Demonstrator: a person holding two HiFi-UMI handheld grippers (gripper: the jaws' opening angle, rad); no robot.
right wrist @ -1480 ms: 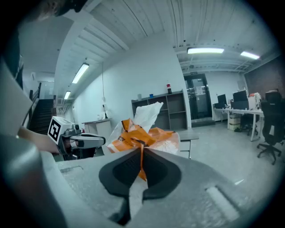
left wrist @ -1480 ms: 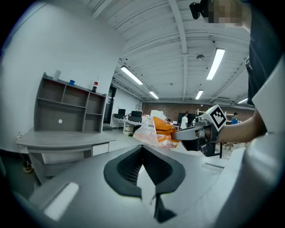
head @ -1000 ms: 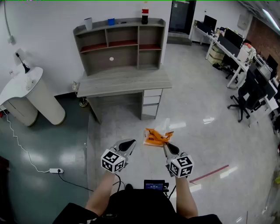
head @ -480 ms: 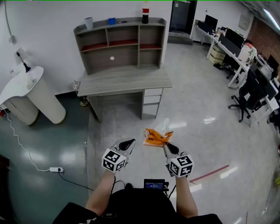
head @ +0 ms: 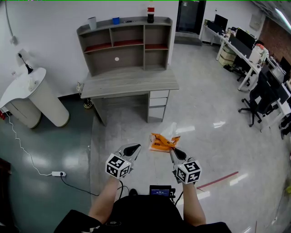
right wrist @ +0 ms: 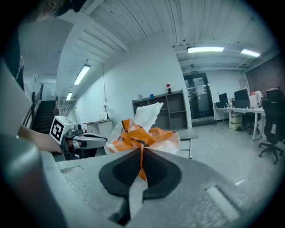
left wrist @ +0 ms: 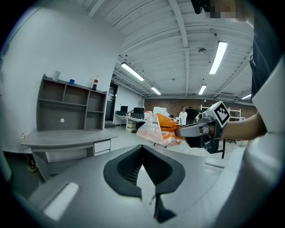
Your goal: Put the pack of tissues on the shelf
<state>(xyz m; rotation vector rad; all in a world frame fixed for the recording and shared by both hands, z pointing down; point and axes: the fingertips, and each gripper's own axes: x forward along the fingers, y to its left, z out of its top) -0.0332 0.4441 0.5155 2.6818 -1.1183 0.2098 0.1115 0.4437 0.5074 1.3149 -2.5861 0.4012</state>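
- Head view: the pack of tissues [head: 163, 142] is held over the floor [head: 218, 136] by the right claw [head: 175, 154], well short of the tabletop's [head: 129, 82] front edge and the shelf [head: 125, 45].
- Left gripper view: the left claw [left wrist: 142, 149] is shown closed and empty, which is unclear from above.
- Right gripper view: the pack is pinched only by a thin edge. It is judged light, soft and slippery, so a hold on its body is advised.

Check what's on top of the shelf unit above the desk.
On the shelf unit: a white cup, a small blue item, a dark red-labelled bottle. The surface behind each is covered, unseen.
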